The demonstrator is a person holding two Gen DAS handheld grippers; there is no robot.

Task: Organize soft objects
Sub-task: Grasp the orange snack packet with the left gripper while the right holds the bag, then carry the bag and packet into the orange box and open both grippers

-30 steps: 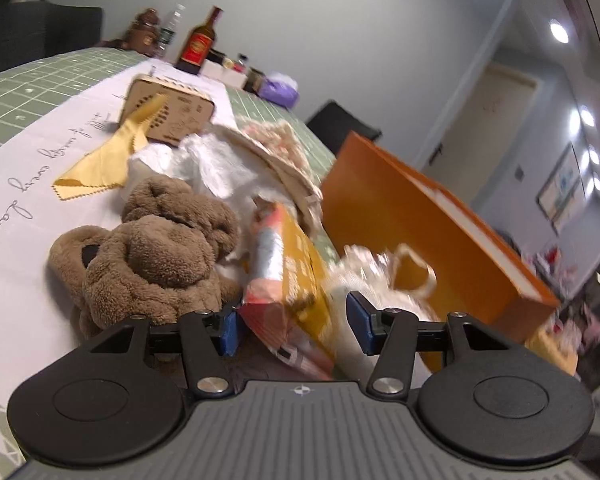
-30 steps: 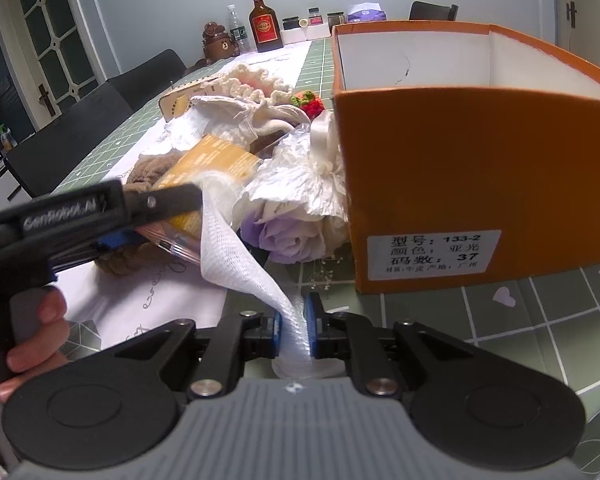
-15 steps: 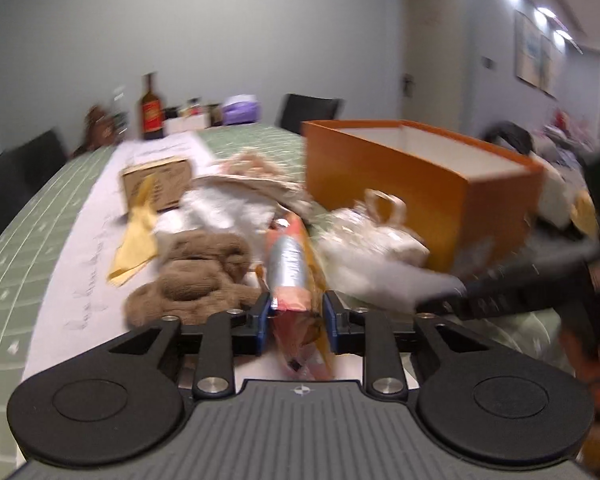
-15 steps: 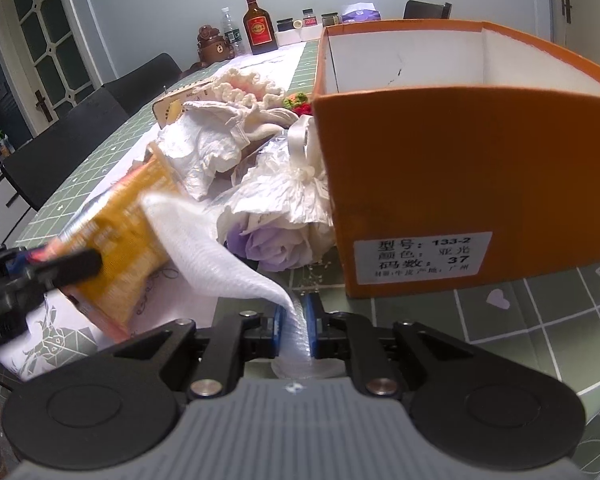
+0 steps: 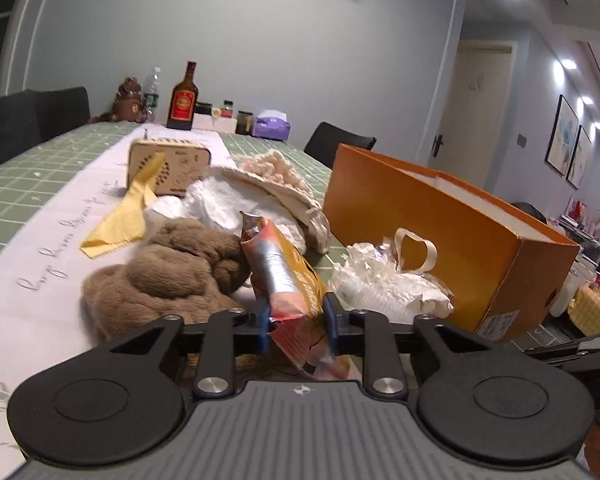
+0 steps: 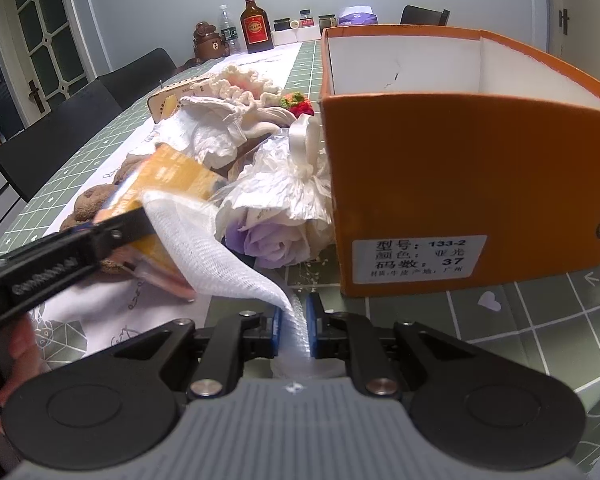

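Observation:
My left gripper (image 5: 296, 322) is shut on an orange and silver snack packet (image 5: 284, 276), held above the table beside a brown plush toy (image 5: 168, 272). In the right wrist view the packet (image 6: 168, 184) shows at the left in the left gripper's fingers. My right gripper (image 6: 293, 326) is shut on a white mesh foam sleeve (image 6: 216, 256) that drapes up to the left across the packet. An open orange shoe box (image 6: 460, 184) stands at the right; its inside looks bare. A wrapped purple rose bouquet (image 6: 276, 216) lies against the box's left side.
White cloths (image 5: 236, 204), a cream knitted piece (image 5: 276, 168), a yellow cloth (image 5: 128, 212) and a wooden box (image 5: 168, 164) lie behind on the white runner. Bottles and jars (image 5: 184, 100) stand at the table's far end. Dark chairs (image 6: 80, 124) line the left edge.
My left gripper closed on the snack packet and lifted it, swinging right then back over the plush toy. The right gripper kept its hold on the mesh sleeve and edged forward.

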